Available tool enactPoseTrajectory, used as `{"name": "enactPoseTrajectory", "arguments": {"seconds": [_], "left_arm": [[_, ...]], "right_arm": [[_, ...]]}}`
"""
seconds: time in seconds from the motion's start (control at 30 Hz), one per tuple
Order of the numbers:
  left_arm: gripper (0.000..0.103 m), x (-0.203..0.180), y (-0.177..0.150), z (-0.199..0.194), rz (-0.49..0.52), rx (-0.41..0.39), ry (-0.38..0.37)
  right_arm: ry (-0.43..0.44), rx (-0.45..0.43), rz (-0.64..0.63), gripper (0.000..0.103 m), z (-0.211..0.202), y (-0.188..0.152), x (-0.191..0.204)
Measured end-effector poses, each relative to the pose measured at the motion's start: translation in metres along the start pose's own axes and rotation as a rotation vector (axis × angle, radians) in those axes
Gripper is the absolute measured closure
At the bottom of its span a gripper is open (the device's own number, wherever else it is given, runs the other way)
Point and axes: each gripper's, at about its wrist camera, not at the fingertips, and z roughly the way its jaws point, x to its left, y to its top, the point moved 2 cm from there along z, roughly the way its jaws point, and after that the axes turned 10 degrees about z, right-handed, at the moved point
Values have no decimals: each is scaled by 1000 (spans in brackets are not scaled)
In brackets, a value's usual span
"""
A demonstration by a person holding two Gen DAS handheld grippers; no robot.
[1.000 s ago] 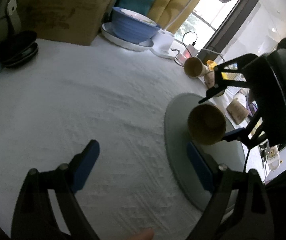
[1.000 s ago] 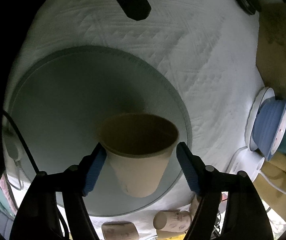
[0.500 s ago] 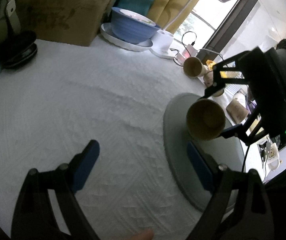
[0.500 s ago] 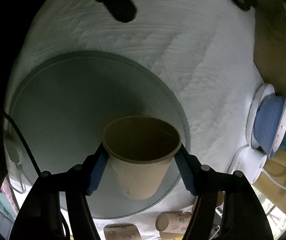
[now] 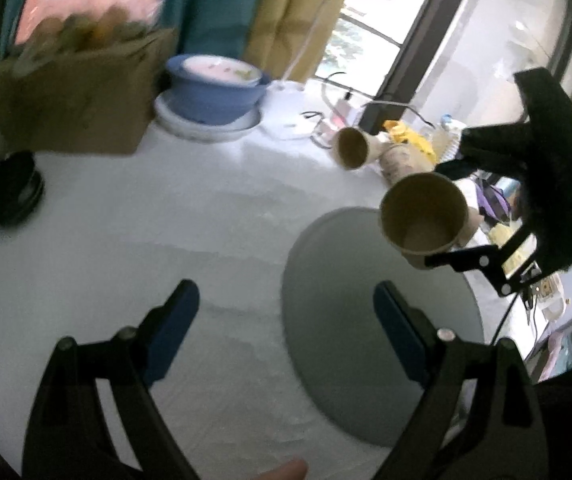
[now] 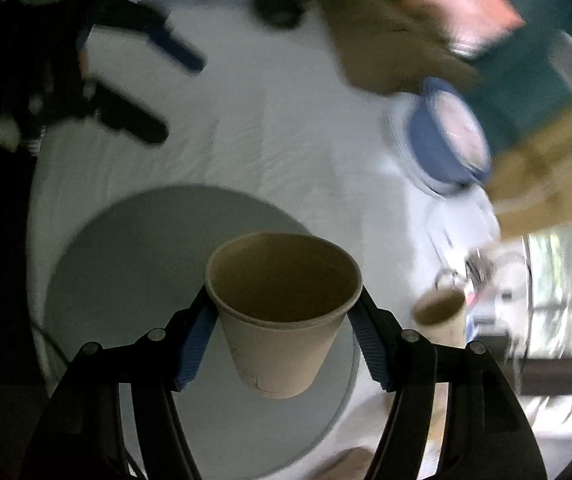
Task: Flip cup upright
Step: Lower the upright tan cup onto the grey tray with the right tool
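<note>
White textured tablecloth (image 5: 134,240) fills most of both views. Round grey mat (image 5: 350,344) at lower right of the left wrist view, lower left-centre of the right wrist view (image 6: 134,280). Cardboard box (image 5: 74,96) upper left, blurred. Blue bowl (image 5: 214,92) on a white plate (image 5: 206,126) at upper centre; in the right wrist view the bowl (image 6: 446,136) sits at right, blurred. Black round object (image 5: 10,188) at left edge, too blurred to identify.

Left gripper (image 5: 286,312) bottom centre, blue pads spread wide, nothing between them, over the cloth and the mat edge.

Right gripper (image 6: 282,340) pinching the paper cup (image 6: 282,312) by its sides just under the rim, cup lifted above the mat, mouth tilted up toward the camera; in the left wrist view the cup (image 5: 422,220) is at right, mouth facing the lens.

Two more paper cups (image 5: 356,148) lying on their sides at upper right, near the window.
</note>
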Motion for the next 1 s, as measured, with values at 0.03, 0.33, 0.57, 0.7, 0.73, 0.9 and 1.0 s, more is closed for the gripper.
{"name": "enactPoseTrajectory", "arguments": {"seconds": [0.03,0.33,0.57,0.7,0.73,0.9,1.0], "left_arm": [[13,-5,4,0,19,-4,-2],[13,-42,38,10,141,-29,-10],[13,-70,41,19,189,-21,-37],[13,-75,38,23,192,-13,-41],[13,-74,38,23,184,-21,-42],[13,-64,41,28,138,-45,-38],[13,-56,40,37,101,-35,-58]], "right_arm": [[-12,-40,57,34,-7,-6,-4],[-46,-325,526,34,-37,-59,-1],[-146,-496,758,34,-43,-91,4],[-170,-551,863,34,-37,-105,-3],[-173,-561,888,34,-34,-107,-6],[-170,-577,927,34,-23,-108,-10],[-159,-571,959,34,-17,-109,-14]]}}
